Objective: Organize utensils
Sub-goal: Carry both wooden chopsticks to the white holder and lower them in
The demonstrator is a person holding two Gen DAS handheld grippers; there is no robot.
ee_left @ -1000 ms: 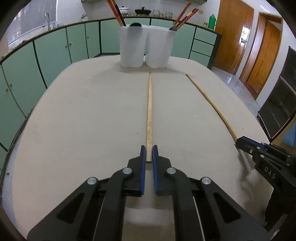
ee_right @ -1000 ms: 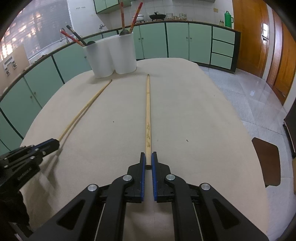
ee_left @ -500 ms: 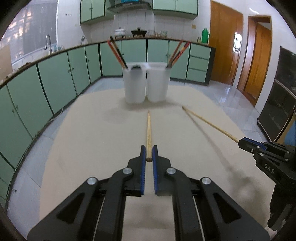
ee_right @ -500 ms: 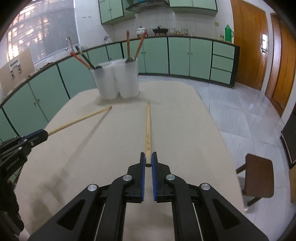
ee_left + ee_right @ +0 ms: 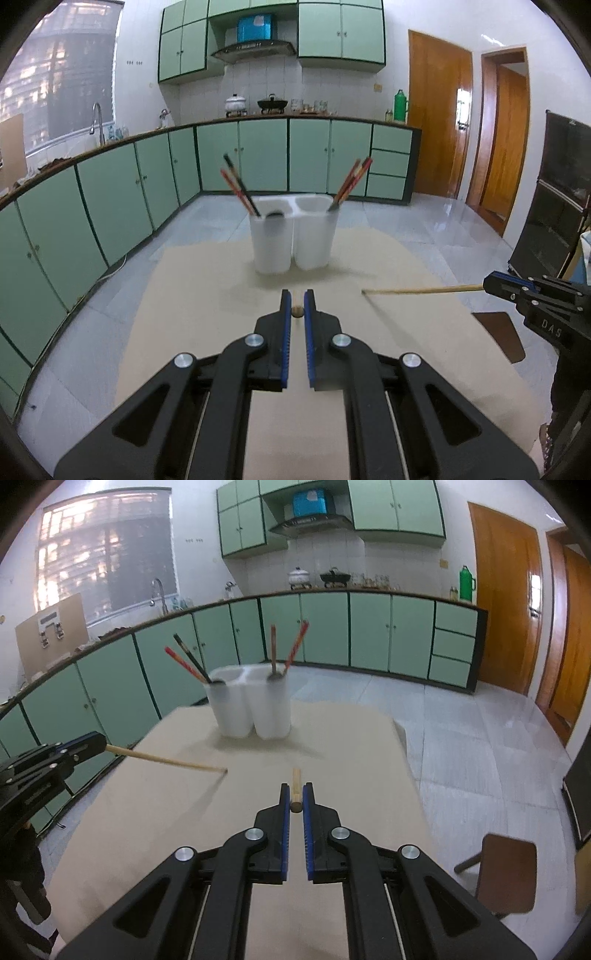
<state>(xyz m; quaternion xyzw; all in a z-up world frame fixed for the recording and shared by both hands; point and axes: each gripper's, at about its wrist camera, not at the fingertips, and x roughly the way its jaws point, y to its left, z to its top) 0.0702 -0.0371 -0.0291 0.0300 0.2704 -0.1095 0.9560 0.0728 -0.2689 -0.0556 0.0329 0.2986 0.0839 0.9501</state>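
My left gripper (image 5: 296, 296) is shut on the butt end of a long wooden chopstick (image 5: 296, 311), seen almost end-on and held off the beige table (image 5: 192, 295). My right gripper (image 5: 296, 789) is shut on a second wooden chopstick (image 5: 296, 781), also raised. Each gripper shows in the other's view: the right gripper (image 5: 493, 283) with its stick (image 5: 421, 290), the left gripper (image 5: 96, 743) with its stick (image 5: 166, 761). Both sticks point toward a white twin-cup holder (image 5: 293, 236) at the table's far end. Red and black chopsticks (image 5: 238, 186) lean in its left cup, red ones (image 5: 351, 181) in its right.
A brown wooden chair (image 5: 506, 871) stands on the tiled floor right of the table. Green base cabinets (image 5: 110, 192) curve round the left and back. A dark cabinet (image 5: 554, 221) stands at the right, beside wooden doors.
Both grippers have risen with their chopsticks, which lay flat on the table before and now hang above it. The tips swung up and both views now look further toward the holder.
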